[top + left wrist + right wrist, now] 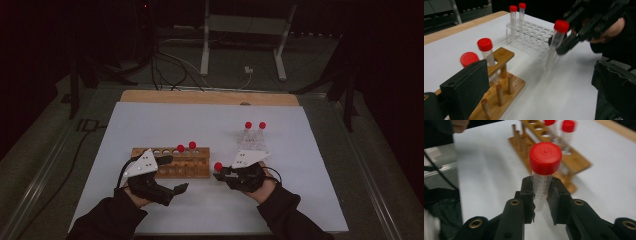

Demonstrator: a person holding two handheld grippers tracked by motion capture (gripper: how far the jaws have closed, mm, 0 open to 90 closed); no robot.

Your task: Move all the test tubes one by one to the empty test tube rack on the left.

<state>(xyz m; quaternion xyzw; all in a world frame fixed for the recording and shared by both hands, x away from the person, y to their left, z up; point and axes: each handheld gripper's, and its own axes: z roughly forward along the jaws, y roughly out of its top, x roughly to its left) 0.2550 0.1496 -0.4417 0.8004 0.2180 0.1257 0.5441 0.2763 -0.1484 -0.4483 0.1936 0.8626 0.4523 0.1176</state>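
The right tool [541, 202] clamps a red-capped tube [543, 173] below its cap, upright above the worktop [210, 125], just right of the wooden rack [172, 162]. The left tool [175, 175] stands open (nothing held) at the rack's near side.

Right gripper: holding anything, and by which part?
Yes. The right gripper is shut on a red-capped tube, gripping its clear body just below the cap.

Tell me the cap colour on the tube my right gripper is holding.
Red. The cap tops the clear graduated tube clamped in the right gripper; the right gripper view shows it best.
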